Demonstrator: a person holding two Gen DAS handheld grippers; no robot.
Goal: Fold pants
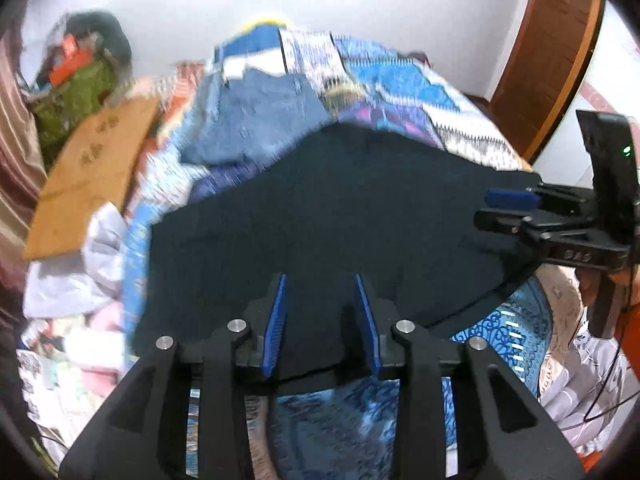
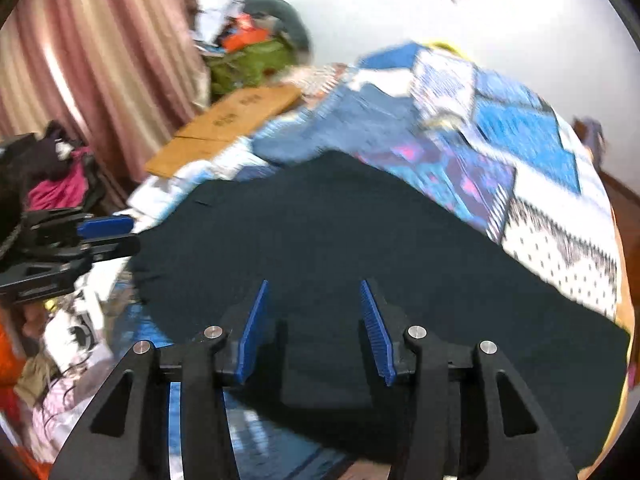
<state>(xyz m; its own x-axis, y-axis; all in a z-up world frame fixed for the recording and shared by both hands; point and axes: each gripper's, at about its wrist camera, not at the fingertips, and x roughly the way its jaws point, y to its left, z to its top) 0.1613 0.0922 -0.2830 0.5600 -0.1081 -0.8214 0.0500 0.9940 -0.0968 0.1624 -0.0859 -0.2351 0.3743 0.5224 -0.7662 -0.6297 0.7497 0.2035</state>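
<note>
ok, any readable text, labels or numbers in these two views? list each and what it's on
None reads cleanly.
Cardboard sheet: dark printed marks, too blurred to read.
Right hand-held gripper body: small embossed characters, too small to make out.
Patterned bedspread and dark pants: pattern only, no lettering visible.

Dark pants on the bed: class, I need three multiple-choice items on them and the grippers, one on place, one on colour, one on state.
1. Where do the dark pants lie?
A. on the patterned bedspread
B. on the cardboard
C. on the curtain

2. What colour are the gripper pads?
A. red
B. blue
C. green

3. How does the left gripper stand?
A. shut on the pants
B. shut on nothing
C. open

Key: 1 A, the patterned bedspread shows all around them. 2 B, each pad is blue. 3 C, a wide gap shows between its fingers, as with the right gripper.
</note>
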